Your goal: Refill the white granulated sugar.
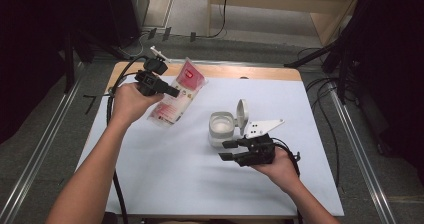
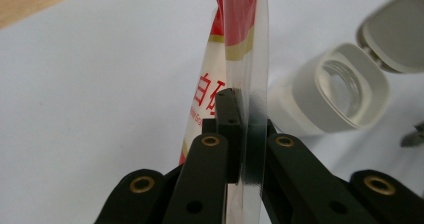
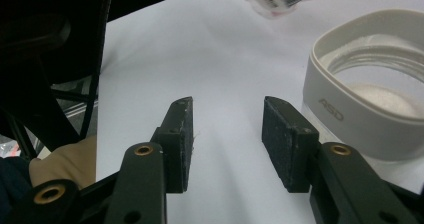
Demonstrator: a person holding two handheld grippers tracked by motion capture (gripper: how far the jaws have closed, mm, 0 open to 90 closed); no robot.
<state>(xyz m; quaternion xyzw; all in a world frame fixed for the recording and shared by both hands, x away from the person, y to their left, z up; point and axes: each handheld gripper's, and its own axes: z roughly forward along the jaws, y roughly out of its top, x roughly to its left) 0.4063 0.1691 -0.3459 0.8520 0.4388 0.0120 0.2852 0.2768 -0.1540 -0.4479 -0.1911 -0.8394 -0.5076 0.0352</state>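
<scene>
In the high view, the left claw [image 1: 172, 91] pinches the red-and-white plastic pouch [image 1: 176, 100] above the far left part of the white-covered bench [image 1: 150, 159], while the right claw [image 1: 227, 151] sits just beside the open, flip-lid translucent white jar [image 1: 221, 127], with bare bench toward the near edge. In the left gripper view the jaws clamp the pouch's clear edge seam [image 2: 252, 134], the jar [image 2: 340, 91] lying well apart at right. In the right gripper view the right claw [image 3: 227, 144] stands half open on nothing, over bare bench, the jar's rim [image 3: 350, 114] just beside its right jaw.

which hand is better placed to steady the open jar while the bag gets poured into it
Right. The right gripper sits beside the jar with its jaws open and nothing between them, while the left gripper is shut on the bag.
</scene>
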